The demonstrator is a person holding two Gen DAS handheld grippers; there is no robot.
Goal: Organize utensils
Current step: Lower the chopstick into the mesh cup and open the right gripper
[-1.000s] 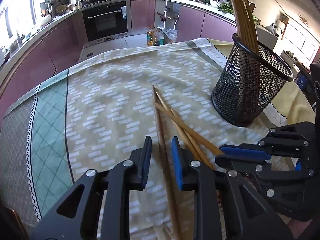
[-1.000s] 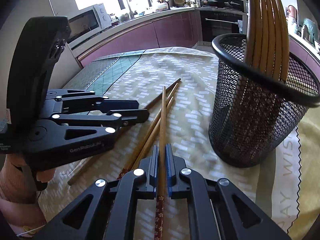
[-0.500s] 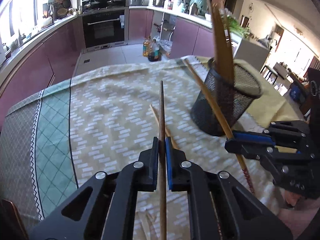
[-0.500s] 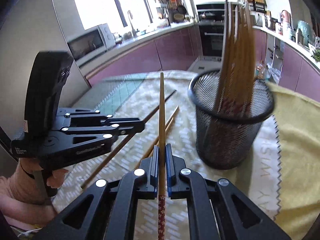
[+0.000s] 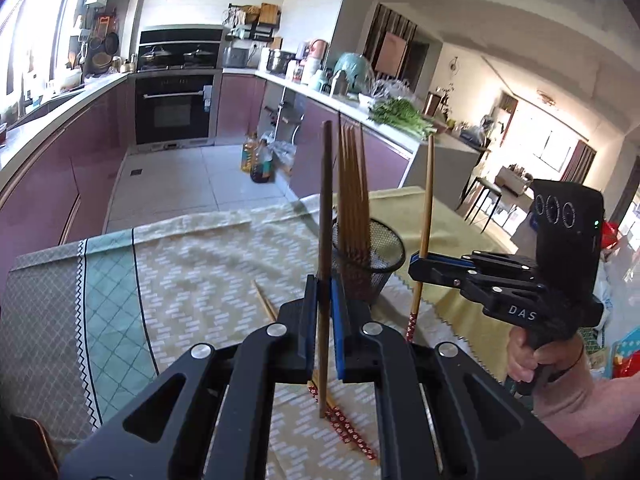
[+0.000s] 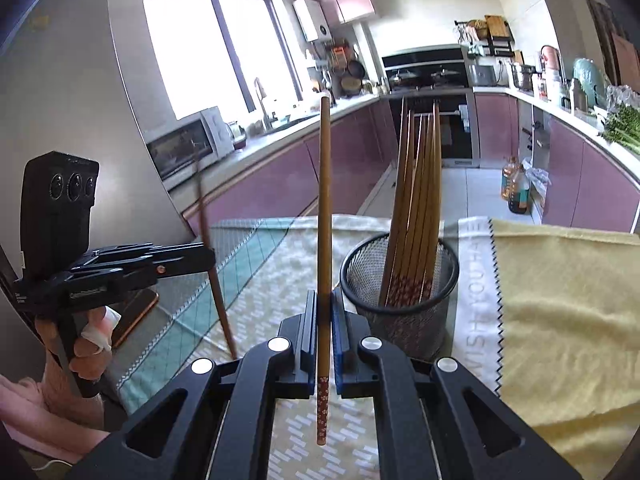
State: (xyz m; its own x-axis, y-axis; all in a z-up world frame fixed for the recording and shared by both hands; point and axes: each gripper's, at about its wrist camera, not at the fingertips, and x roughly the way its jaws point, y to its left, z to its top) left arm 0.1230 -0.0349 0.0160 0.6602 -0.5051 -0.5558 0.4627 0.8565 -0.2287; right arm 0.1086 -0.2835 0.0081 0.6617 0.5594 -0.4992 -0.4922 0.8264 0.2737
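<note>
My left gripper (image 5: 323, 294) is shut on a wooden chopstick (image 5: 325, 208) held upright above the table. My right gripper (image 6: 323, 308) is shut on another chopstick (image 6: 325, 200), also upright, its red patterned end pointing down. A black mesh holder (image 6: 400, 280) stands on the cloth just ahead, with several chopsticks (image 6: 418, 200) upright in it. The holder also shows in the left wrist view (image 5: 370, 258). Two loose chopsticks (image 5: 344, 426) lie on the cloth below my left gripper. Each gripper shows in the other's view, the right (image 5: 418, 264) and the left (image 6: 210, 254).
The table has a patterned tablecloth (image 5: 192, 288) with a green border (image 5: 108, 320) and a yellow cloth (image 6: 560, 300) on the right. A dark flat object (image 6: 134, 314) lies near the table's left edge. Kitchen counters, an oven and oil bottles (image 5: 258, 160) lie beyond.
Both grippers have lifted and tipped their chopsticks from a low slant to upright. The left gripper, open a second ago, has shut on its chopstick. The holder now looks farther away and lower.
</note>
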